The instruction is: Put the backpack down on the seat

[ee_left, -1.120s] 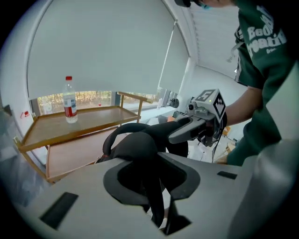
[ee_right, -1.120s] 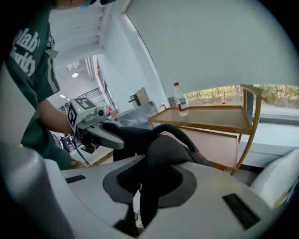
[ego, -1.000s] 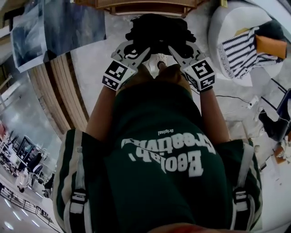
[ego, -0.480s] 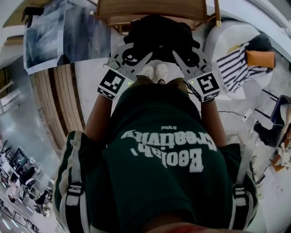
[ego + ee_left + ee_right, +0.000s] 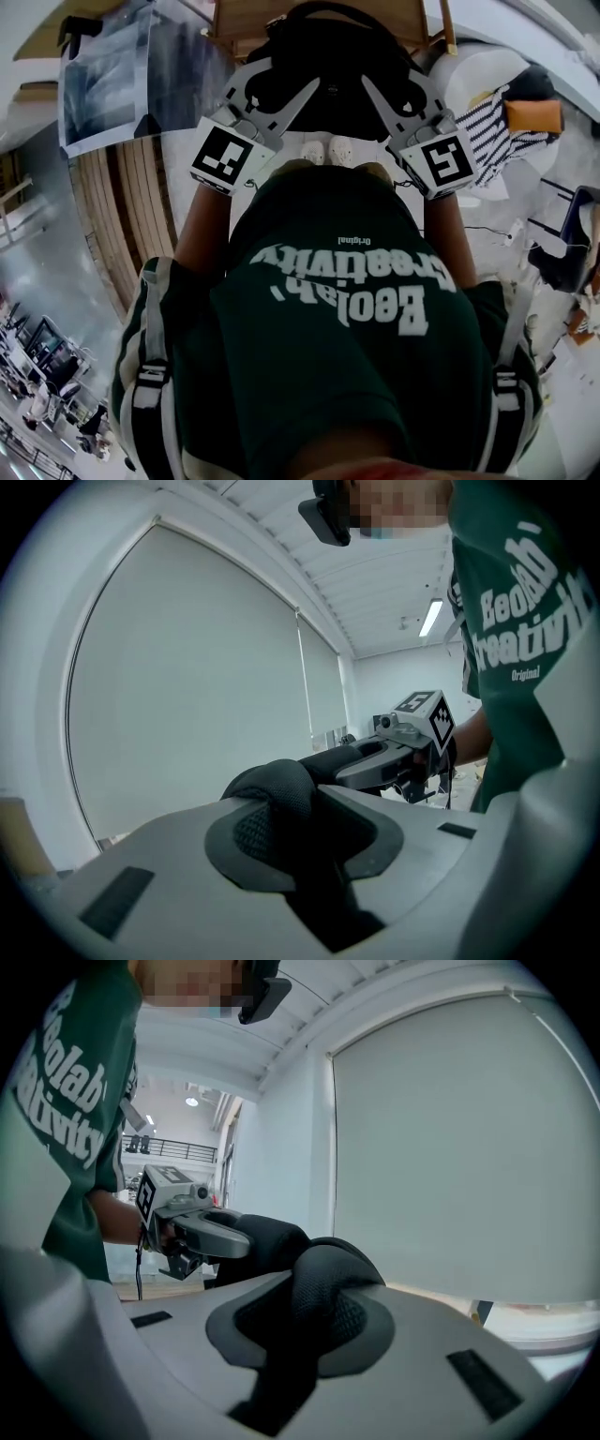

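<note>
A black backpack (image 5: pixel 328 70) hangs between my two grippers, over the front of a wooden chair seat (image 5: pixel 239 19) at the top of the head view. My left gripper (image 5: pixel 279 80) grips a padded black shoulder strap (image 5: pixel 277 803) that fills the gap between its jaws; those jaws are easing open, with the strap still pressed. My right gripper (image 5: pixel 396 82) is shut on the other mesh strap (image 5: pixel 328 1302). Each gripper shows in the other's view: the right gripper (image 5: pixel 412 733) and the left gripper (image 5: pixel 178 1208). The backpack's lower part is hidden.
The person's white shoes (image 5: pixel 324 150) stand on pale floor just before the chair. A round white seat with a striped cloth (image 5: pixel 492 127) and an orange item (image 5: pixel 534 117) is at the right. A large print (image 5: pixel 103 84) and wooden planks (image 5: pixel 112 216) lie at the left.
Both grippers have carried the backpack forward and up in the head view, closer over the wooden chair. The chair now shows more at the top edge.
</note>
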Demonstrator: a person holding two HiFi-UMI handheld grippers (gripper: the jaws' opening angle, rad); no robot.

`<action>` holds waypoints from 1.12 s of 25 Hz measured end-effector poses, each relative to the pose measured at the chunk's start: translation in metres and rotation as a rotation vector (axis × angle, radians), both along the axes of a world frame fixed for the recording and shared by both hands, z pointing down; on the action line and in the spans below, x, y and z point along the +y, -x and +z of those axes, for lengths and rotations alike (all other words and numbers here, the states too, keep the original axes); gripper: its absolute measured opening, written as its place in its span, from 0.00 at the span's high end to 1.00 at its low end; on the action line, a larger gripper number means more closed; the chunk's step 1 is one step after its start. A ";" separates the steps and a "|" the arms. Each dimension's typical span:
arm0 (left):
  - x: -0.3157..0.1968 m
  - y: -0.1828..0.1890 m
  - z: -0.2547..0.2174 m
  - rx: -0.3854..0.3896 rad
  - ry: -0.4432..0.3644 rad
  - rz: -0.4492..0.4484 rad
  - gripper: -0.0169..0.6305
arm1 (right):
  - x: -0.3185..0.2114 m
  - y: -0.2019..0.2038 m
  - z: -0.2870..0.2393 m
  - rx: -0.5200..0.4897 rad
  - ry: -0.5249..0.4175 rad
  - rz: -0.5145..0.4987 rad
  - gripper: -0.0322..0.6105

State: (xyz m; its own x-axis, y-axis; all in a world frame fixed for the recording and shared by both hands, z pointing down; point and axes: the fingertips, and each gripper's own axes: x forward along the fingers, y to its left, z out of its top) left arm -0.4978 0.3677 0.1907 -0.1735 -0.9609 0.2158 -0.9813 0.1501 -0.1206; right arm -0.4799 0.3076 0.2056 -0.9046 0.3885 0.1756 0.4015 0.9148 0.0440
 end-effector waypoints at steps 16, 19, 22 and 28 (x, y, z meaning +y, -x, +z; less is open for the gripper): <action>0.029 -0.023 -0.017 -0.006 -0.065 0.105 0.80 | 0.029 -0.023 -0.013 -0.028 -0.041 0.118 0.83; 0.020 -0.033 -0.017 -0.019 -0.078 0.153 0.80 | 0.021 -0.036 -0.010 -0.034 -0.046 0.167 0.83; 0.005 -0.047 -0.017 -0.028 -0.083 0.223 0.80 | 0.010 -0.055 -0.008 -0.037 -0.043 0.232 0.83; -0.046 -0.088 -0.020 -0.020 -0.092 0.377 0.80 | -0.033 -0.106 -0.010 -0.038 -0.069 0.374 0.83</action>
State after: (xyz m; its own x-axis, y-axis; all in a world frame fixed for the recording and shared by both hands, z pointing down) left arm -0.4096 0.3221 0.1705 0.1923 -0.9732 0.1262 -0.9672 -0.2097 -0.1433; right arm -0.3735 0.2747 0.1956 -0.9879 0.0185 0.1539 0.0371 0.9922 0.1190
